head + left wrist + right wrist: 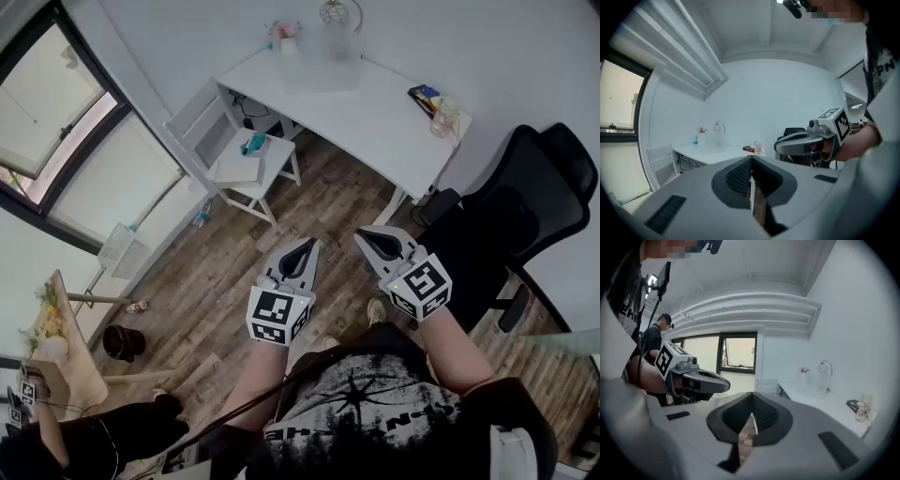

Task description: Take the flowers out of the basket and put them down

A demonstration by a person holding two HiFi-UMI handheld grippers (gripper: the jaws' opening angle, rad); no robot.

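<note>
Head view: the left gripper (310,244) and right gripper (361,234) hung side by side over the wooden floor (225,272), both pinched closed and empty. The pink flowers (284,30) sat far off on the white desk (375,112). Left gripper view: jaws met at the tips, nothing between them. Right gripper view: same story, tips together, gripping nothing, flowers away on the desk.
</note>
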